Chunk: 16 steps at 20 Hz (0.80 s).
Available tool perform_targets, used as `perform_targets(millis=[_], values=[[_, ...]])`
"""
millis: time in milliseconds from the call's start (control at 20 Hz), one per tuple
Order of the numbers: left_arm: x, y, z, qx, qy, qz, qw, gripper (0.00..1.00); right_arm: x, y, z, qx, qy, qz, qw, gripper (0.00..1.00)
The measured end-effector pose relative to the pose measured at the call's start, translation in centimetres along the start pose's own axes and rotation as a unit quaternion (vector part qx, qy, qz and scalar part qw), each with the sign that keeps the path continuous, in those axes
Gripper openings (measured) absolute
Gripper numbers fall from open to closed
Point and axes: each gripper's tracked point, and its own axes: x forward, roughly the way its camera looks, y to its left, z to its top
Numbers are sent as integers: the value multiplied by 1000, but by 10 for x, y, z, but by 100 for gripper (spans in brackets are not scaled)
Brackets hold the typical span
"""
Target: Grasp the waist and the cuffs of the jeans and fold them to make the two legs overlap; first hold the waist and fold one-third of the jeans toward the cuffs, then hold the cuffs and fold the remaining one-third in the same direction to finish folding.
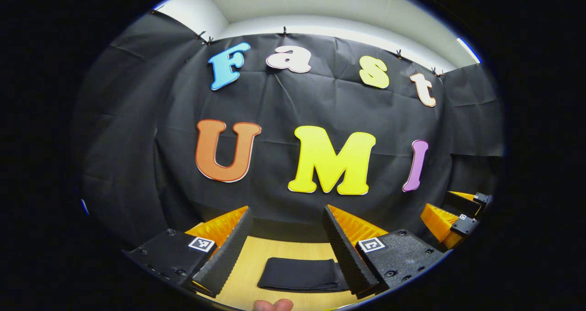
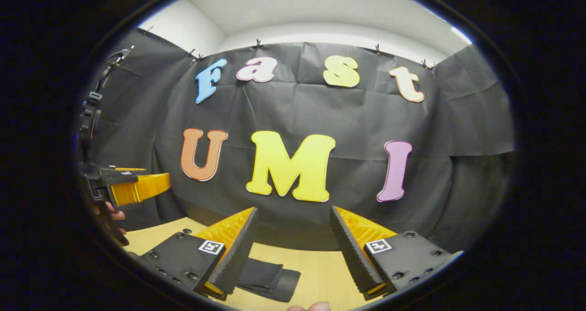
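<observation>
The dark jeans [image 1: 300, 274] lie folded into a compact flat bundle on the wooden table [image 1: 256, 256], low between the fingers of my left gripper [image 1: 286, 226]. That gripper is open, raised above the table with nothing in it. In the right gripper view the folded jeans [image 2: 268, 276] sit low and left, partly behind my right gripper's left finger. My right gripper [image 2: 293, 226] is open too and holds nothing. The right gripper [image 1: 451, 217] shows at the right edge of the left gripper view. The left gripper [image 2: 130, 187] shows at the left edge of the right gripper view.
The booth's black cloth wall [image 1: 293, 105] rises just behind the table. A fingertip [image 1: 273, 305] of the holding hand pokes in at the bottom of the left gripper view, and another fingertip [image 2: 311, 307] at the bottom of the right gripper view. Fingers [image 2: 110, 215] hold the far gripper.
</observation>
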Motion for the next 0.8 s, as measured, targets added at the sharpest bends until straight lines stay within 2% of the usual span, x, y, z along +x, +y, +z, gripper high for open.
perform_targets(millis=[50,100,150,200,250,350,400,450,500,550,800], values=[[0,4,0,-2,-5,3,1000,98,-4,4,-1,5,2,0,1000,96],[-4,5,-1,-1,-5,4,1000,98,-7,6,-3,10,3,-1,1000,94],[-5,6,-5,0,-4,5,1000,87,-11,8,-5,14,6,-3,1000,94],[-6,7,-8,-2,-2,5,1000,87,-14,9,-6,16,7,-4,1000,94],[-8,7,-12,-6,2,4,1000,98,-17,10,-7,16,8,-5,1000,94],[-12,13,-18,-10,6,-1,1000,98,-20,9,-5,14,7,-10,1000,96],[-14,14,-19,-7,5,-4,1000,87,-21,9,-5,15,5,-13,1000,96],[-18,15,-20,-3,5,-6,1000,100,-24,10,-4,17,5,-15,1000,96],[-20,15,-20,0,5,-10,1000,98,-25,10,-4,17,5,-17,1000,93],[-19,11,-18,3,3,-15,1000,98,-24,10,-3,17,4,-18,1000,96],[-19,5,-19,14,3,-33,999,100,-25,14,-10,23,11,-25,999,94]])
